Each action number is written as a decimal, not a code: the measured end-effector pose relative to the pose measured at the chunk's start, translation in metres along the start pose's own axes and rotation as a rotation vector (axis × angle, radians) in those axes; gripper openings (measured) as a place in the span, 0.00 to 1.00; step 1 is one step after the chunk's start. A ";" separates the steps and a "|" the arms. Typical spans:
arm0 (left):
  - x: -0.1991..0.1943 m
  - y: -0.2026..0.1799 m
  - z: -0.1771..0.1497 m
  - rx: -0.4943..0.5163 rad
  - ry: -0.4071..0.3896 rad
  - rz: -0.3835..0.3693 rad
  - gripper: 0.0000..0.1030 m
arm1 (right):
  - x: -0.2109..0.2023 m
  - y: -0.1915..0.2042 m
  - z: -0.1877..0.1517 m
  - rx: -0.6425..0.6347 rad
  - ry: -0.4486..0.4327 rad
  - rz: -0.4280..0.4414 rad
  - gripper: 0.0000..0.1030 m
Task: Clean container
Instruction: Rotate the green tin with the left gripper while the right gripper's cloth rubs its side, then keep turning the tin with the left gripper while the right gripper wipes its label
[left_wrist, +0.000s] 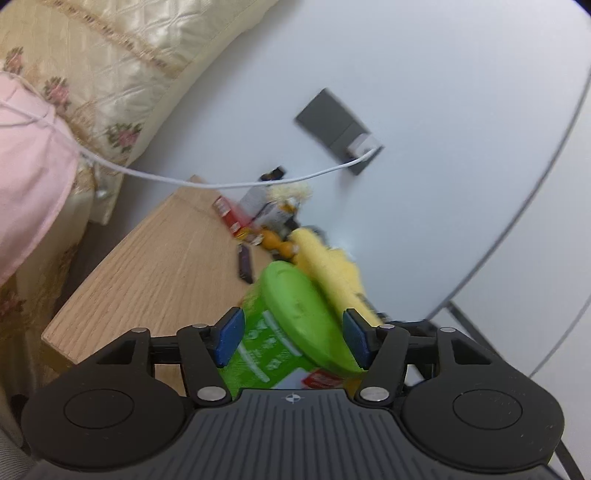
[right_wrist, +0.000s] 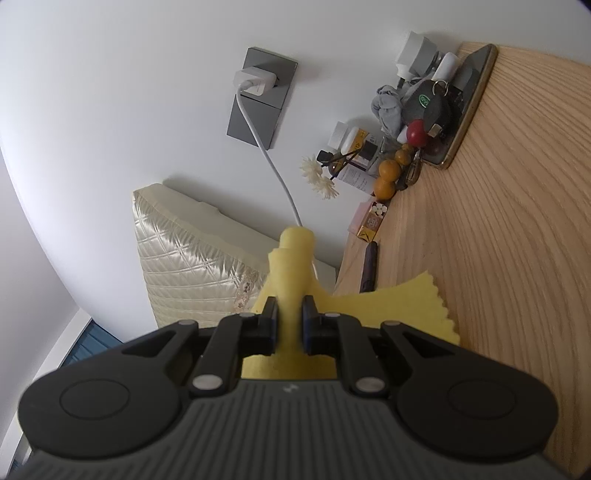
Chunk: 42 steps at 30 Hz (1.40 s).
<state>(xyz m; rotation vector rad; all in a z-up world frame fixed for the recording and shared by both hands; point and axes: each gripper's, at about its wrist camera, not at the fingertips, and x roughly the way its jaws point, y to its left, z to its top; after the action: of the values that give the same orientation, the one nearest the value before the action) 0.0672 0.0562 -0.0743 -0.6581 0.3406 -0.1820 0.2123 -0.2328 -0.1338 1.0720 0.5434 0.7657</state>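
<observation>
In the left wrist view my left gripper (left_wrist: 293, 338) is shut on a green container (left_wrist: 273, 343) with a green lid (left_wrist: 303, 314), held tilted above the wooden table (left_wrist: 147, 280). A yellow cloth (left_wrist: 332, 266) lies against the lid's far side. In the right wrist view my right gripper (right_wrist: 290, 325) is shut on the yellow cloth (right_wrist: 293, 266), which sticks up between the fingers and fans out to the right over the table (right_wrist: 498, 258). The container is not in the right wrist view.
Small items crowd the table's far end: oranges (right_wrist: 388, 177), a phone (right_wrist: 469, 107), keys, boxes, white flowers (right_wrist: 317, 177). A dark bar (right_wrist: 369, 266) lies on the table. A charger cable (right_wrist: 273, 162) hangs from a grey wall socket (right_wrist: 258, 99). A cream pillow (right_wrist: 192, 258) is beside the table.
</observation>
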 end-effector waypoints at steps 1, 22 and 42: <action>-0.003 -0.002 -0.001 0.013 -0.003 0.001 0.69 | 0.000 0.000 0.000 -0.001 -0.002 -0.001 0.13; 0.008 0.003 -0.008 -0.074 0.072 0.052 0.47 | -0.047 0.014 -0.020 -0.023 -0.024 0.015 0.13; 0.035 0.029 0.023 -0.132 0.026 0.034 0.57 | 0.033 0.003 0.015 -0.008 0.007 0.030 0.13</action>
<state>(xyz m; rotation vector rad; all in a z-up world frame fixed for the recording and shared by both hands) 0.1094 0.0820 -0.0841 -0.7808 0.3910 -0.1368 0.2430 -0.2150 -0.1266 1.0721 0.5308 0.7982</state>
